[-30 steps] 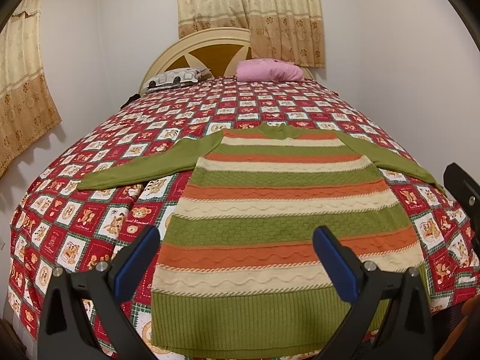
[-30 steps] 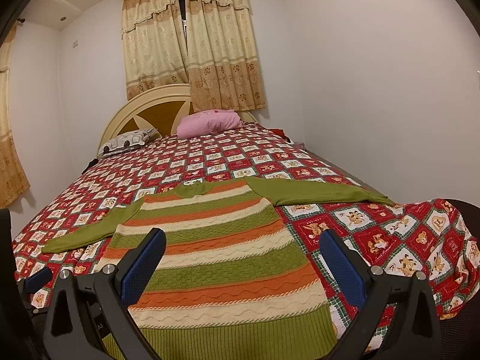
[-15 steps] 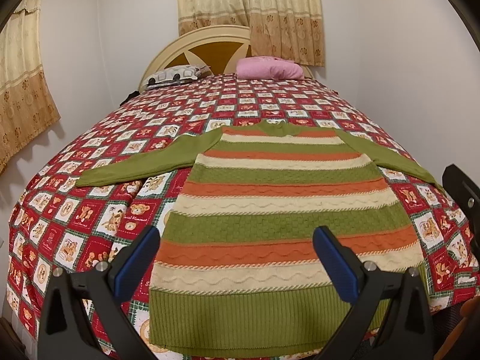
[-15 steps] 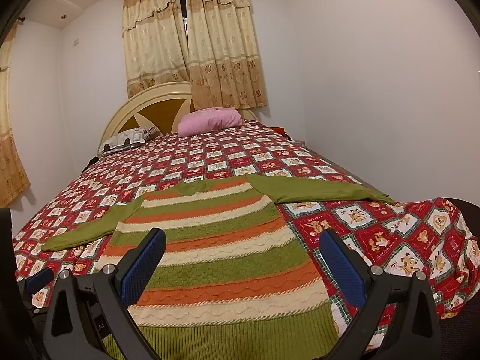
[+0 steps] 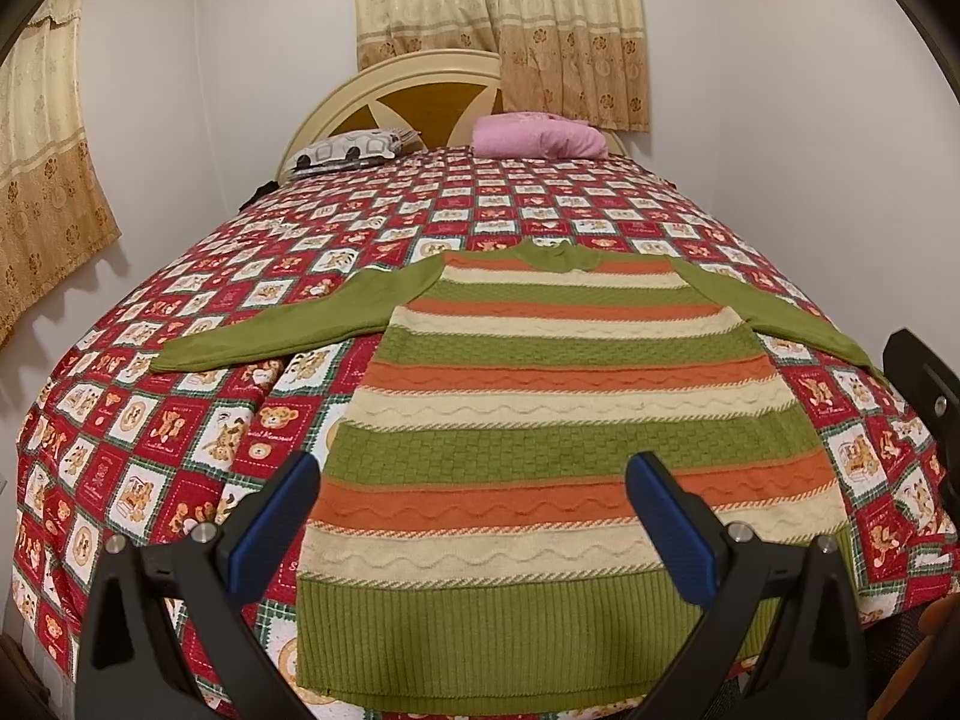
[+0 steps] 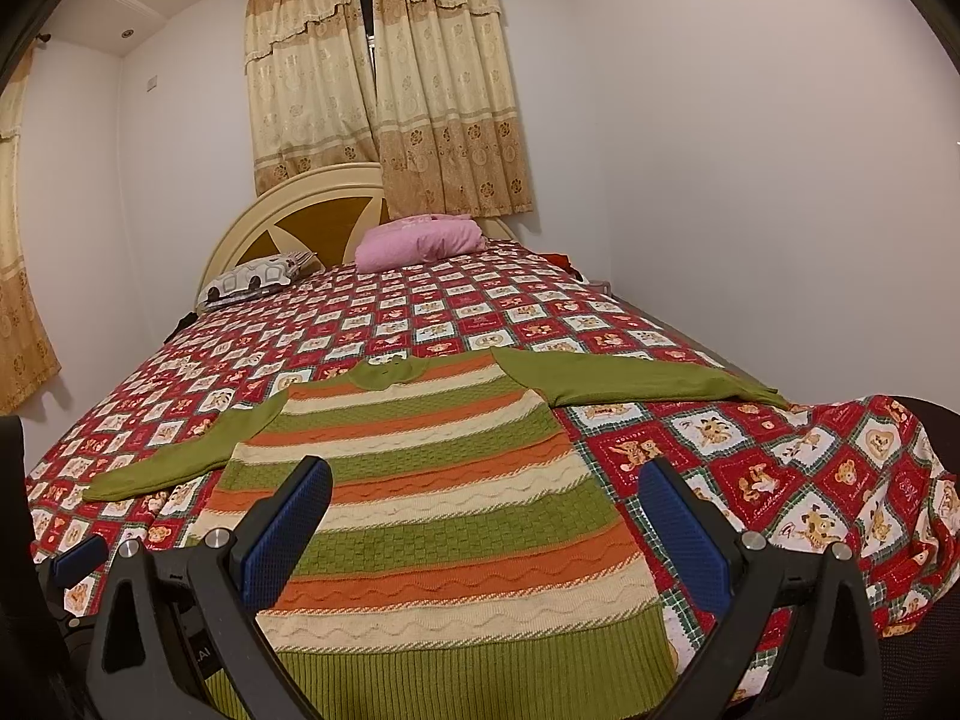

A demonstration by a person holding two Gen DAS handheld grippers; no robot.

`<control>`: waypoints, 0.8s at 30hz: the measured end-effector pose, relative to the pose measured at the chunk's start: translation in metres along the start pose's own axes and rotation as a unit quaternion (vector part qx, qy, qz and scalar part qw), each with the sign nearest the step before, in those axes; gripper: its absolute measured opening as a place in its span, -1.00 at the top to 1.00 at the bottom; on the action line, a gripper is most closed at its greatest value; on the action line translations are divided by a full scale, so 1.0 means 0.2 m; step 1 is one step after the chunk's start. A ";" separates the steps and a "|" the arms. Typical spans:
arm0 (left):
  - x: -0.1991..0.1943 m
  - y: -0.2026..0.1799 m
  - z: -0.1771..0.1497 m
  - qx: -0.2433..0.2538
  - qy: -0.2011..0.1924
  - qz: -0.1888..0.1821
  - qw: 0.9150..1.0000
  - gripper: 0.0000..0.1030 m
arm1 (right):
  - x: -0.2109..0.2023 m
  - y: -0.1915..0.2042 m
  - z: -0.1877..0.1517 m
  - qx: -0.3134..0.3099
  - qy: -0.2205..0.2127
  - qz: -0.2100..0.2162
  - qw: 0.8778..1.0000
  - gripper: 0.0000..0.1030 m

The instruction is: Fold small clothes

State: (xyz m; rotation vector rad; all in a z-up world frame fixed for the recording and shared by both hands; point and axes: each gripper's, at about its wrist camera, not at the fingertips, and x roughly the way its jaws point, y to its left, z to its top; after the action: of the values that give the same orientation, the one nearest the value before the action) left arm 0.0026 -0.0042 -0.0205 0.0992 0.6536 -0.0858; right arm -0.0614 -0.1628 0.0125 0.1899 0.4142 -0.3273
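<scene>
A small knitted sweater [image 5: 558, 396] [image 6: 420, 480] with green, orange and cream stripes lies flat on the bed, hem towards me, both green sleeves spread out to the sides. My left gripper [image 5: 474, 510] hovers open above the hem end, blue pads wide apart, nothing between them. My right gripper [image 6: 486, 516] is also open over the lower right part of the sweater, holding nothing. The left sleeve [image 5: 264, 330] stretches left, the right sleeve [image 6: 636, 381] stretches right. Part of the right gripper shows at the left wrist view's right edge.
The bed carries a red patchwork bear quilt [image 5: 180, 414] [image 6: 780, 480]. A pink pillow [image 5: 537, 135] and a patterned pillow [image 5: 348, 150] lie by the cream headboard [image 5: 420, 84]. Walls stand close on both sides; curtains hang behind. The quilt drapes over the near right corner.
Both grippers have risen and tilted slightly, so the sweater sits a little lower in each view. The sweater itself has not moved, and both grippers stay open.
</scene>
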 end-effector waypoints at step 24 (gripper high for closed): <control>0.03 -0.02 -0.01 -0.001 0.013 -0.006 1.000 -1.00 | 0.05 -0.01 -0.02 -0.005 0.014 -0.004 1.000 -0.98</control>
State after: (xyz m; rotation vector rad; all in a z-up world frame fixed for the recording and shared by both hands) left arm 0.0060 -0.0078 -0.0269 0.0948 0.6799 -0.0953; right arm -0.0549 -0.1661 0.0037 0.1828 0.4451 -0.3314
